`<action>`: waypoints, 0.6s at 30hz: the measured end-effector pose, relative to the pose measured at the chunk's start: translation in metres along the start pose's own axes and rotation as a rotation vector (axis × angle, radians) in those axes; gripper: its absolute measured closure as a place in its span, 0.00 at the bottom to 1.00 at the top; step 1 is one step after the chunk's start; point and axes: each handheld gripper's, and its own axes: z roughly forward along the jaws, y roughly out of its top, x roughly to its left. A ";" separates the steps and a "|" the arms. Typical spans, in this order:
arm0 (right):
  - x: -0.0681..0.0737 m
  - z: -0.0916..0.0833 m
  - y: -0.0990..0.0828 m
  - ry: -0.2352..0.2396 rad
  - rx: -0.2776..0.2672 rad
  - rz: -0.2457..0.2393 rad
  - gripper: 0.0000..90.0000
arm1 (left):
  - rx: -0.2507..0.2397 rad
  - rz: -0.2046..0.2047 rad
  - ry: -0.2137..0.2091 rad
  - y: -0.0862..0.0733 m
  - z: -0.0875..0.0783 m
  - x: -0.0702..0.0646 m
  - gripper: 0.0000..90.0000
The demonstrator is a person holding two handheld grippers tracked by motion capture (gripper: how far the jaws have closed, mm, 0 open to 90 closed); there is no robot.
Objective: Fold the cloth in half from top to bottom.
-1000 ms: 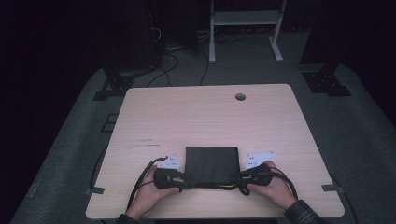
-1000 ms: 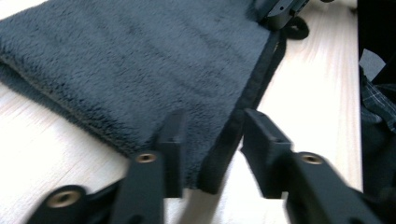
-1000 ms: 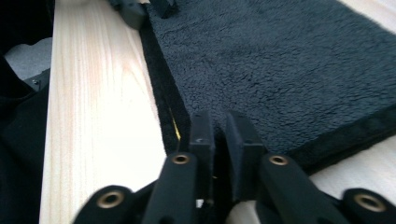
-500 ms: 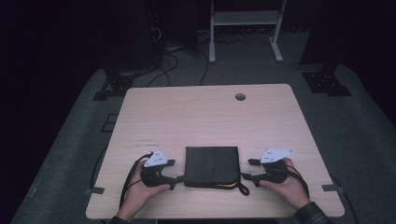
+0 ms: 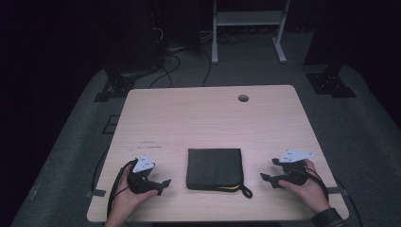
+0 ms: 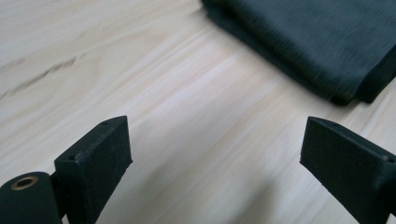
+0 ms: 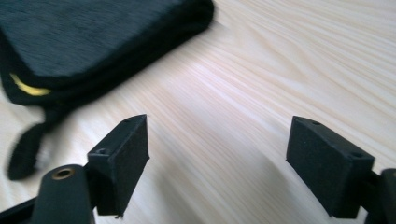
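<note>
A black zipped case (image 5: pixel 214 168) is seen lying flat near the middle of the desk's (image 5: pixel 198 118) near edge, its strap trailing toward that edge. The left hand-held gripper (image 5: pixel 163 184) is held between the case and the near left corner, clear of the case; its jaws have just been opening and are spread with nothing between them. The right hand-held gripper (image 5: pixel 267 178) is held toward the near right corner, likewise spread after just opening, and empty. Bare desk is left between each gripper and the case.
</note>
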 end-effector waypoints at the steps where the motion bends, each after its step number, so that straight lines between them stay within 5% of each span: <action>1: -0.004 -0.002 -0.002 -0.014 0.004 0.013 0.21 | 0.006 -0.001 0.008 -0.002 -0.001 0.001 0.08; 8: -0.018 -0.014 -0.013 -0.082 0.002 0.053 0.21 | 0.038 -0.029 0.038 -0.021 -0.004 0.015 0.05; 18: -0.023 -0.017 -0.023 -0.134 0.035 0.066 0.18 | 0.021 0.007 0.039 -0.028 -0.006 0.021 0.00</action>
